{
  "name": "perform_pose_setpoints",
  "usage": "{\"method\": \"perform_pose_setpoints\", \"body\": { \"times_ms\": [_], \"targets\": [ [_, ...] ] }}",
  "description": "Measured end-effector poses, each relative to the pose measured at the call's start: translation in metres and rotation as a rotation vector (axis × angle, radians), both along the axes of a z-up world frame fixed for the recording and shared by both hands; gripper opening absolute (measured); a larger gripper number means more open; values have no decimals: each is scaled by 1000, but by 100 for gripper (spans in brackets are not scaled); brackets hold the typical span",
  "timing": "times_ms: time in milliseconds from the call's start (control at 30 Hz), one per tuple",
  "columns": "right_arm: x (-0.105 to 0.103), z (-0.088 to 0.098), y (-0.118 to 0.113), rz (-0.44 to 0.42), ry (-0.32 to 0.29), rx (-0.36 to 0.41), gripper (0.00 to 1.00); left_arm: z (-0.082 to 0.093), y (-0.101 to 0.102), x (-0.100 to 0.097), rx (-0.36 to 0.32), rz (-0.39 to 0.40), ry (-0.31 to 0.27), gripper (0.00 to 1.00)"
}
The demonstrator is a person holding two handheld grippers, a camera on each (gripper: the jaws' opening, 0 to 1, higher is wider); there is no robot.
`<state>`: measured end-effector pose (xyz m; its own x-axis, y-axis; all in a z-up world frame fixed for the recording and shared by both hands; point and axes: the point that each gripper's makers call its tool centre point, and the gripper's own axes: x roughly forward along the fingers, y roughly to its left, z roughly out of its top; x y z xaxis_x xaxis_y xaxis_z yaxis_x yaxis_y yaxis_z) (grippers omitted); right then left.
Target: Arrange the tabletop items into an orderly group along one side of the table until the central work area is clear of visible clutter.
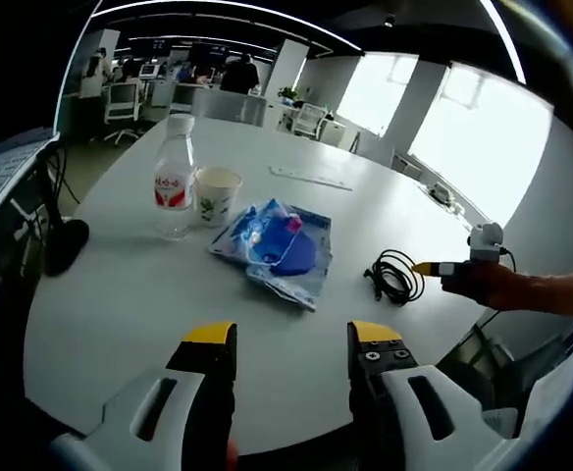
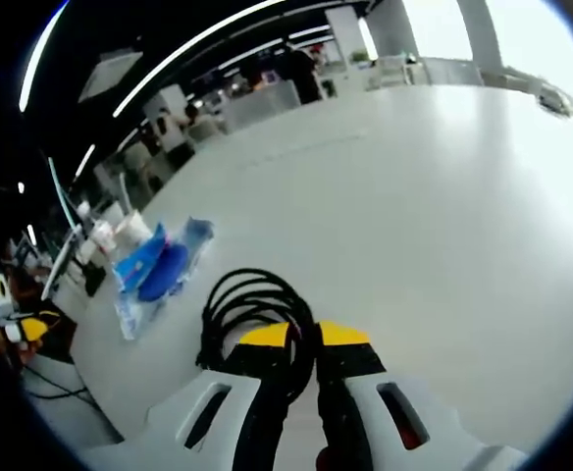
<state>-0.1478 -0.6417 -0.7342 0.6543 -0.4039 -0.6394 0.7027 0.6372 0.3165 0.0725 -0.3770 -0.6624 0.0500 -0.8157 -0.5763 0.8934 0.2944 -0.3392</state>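
On the white table [image 1: 120, 294] stand a clear water bottle [image 1: 174, 177] with a red label and a paper cup [image 1: 216, 195] beside it. A blue plastic packet [image 1: 277, 247] lies in the middle. A coiled black cable [image 1: 394, 275] rests at the right. My left gripper [image 1: 291, 339] hovers open over the near edge, nothing between its yellow-tipped fingers. In the right gripper view, my right gripper [image 2: 304, 339] is shut on the black cable [image 2: 252, 304], with the blue packet [image 2: 159, 265] to its left. The right gripper [image 1: 434, 268] also enters the left gripper view, held by a hand.
A white ruler-like strip [image 1: 311, 178] lies far across the table. A black stand base [image 1: 66, 243] and laptop sit at the left edge. Office chairs and people are beyond the table. The far half of the tabletop [image 2: 443, 196] is bare.
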Motion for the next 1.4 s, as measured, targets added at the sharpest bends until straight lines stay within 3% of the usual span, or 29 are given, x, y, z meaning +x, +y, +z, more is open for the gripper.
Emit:
{"method": "perform_pose_setpoints", "body": {
  "times_ms": [367, 567, 733, 1400],
  "targets": [
    [17, 11, -12, 49, 0, -31, 9, -2, -14, 1, 1, -12, 15, 43],
    [35, 14, -14, 86, -4, -43, 10, -4, -21, 2, 8, -28, 23, 43],
    [51, 15, -13, 133, 5, -55, 13, -13, -25, 9, 14, 9, 81, 43],
    [120, 24, -4, 300, -7, -62, 18, -31, -53, 25, 48, 64, 132, 41]
  ]
}}
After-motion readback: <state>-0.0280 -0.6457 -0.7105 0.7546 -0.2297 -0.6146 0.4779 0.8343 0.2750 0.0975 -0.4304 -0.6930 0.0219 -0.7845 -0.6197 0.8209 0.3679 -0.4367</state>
